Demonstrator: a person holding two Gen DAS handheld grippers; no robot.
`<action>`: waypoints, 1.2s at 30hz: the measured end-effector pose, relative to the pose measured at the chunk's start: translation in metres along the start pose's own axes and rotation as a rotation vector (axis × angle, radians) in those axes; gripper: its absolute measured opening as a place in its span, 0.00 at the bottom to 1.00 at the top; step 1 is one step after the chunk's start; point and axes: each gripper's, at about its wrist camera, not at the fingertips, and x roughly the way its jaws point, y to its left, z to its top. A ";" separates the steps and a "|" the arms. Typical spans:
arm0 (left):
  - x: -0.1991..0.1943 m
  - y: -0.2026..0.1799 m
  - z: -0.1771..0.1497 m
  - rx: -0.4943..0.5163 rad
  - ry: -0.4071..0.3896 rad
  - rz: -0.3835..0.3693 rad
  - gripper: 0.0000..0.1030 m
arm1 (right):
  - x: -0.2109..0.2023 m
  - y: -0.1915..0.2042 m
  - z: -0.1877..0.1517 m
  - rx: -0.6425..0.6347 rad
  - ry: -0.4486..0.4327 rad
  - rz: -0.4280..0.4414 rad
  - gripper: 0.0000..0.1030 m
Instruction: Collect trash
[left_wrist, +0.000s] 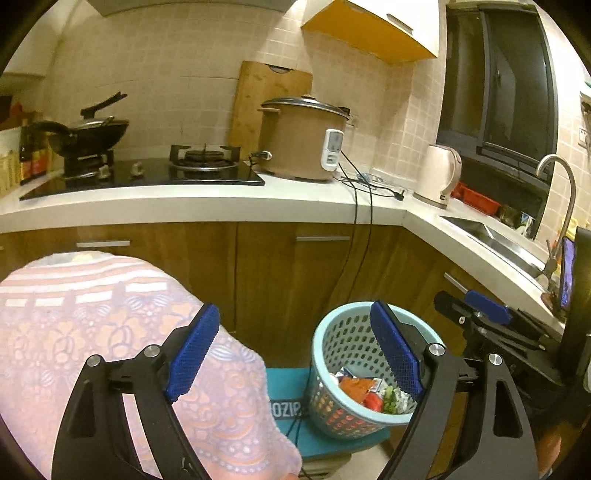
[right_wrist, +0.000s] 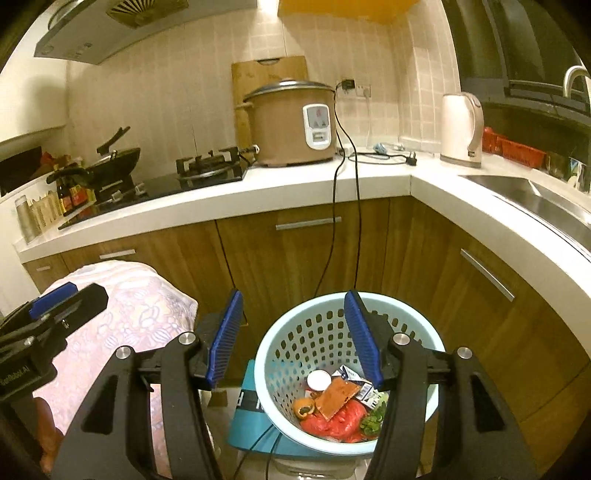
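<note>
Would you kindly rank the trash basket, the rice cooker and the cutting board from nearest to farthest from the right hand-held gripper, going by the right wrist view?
1. Trash basket: directly below the right hand-held gripper, on the floor.
2. Rice cooker: on the counter, beyond the basket.
3. Cutting board: leaning on the tiled wall behind the cooker.

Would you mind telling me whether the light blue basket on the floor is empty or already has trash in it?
It has trash in it. The basket holds a red bag, an orange wrapper and a white lid, only covering its bottom.

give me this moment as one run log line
stage: trash in basket | left claw: open, empty | right claw: open, empty, above basket | counter: rice cooker, kettle
</note>
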 end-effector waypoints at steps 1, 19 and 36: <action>-0.002 0.001 -0.001 0.000 -0.003 0.000 0.79 | -0.003 0.002 -0.001 -0.002 -0.014 -0.003 0.52; -0.003 0.016 -0.027 -0.008 0.001 0.034 0.79 | 0.004 0.015 -0.013 -0.018 -0.006 -0.026 0.57; -0.007 0.022 -0.023 -0.017 -0.018 0.069 0.82 | 0.001 0.012 -0.014 -0.006 -0.021 -0.029 0.62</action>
